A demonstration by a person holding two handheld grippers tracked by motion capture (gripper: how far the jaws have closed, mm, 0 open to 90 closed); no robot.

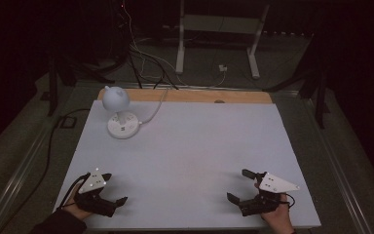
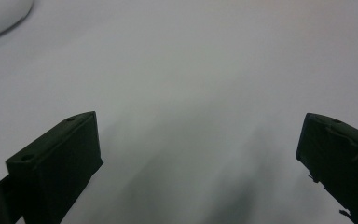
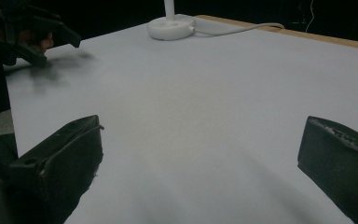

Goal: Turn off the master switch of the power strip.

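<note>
A small white desk lamp with a round head and disc base stands at the back left of the white table. Near the front left corner a hand holds my left gripper, open, with nothing between its jaws. My right gripper is at the front right, also open and empty, held just above the surface. In the left gripper view the jaws of my left gripper stand wide apart over bare white table, with the lamp base at the top left. In the right gripper view my right gripper faces the lamp base.
A white cable runs from the lamp over the table's wooden back edge. Behind the table stand a white desk frame and loose cables on a dark floor. The other hand and its gripper appear at the top left of the right gripper view.
</note>
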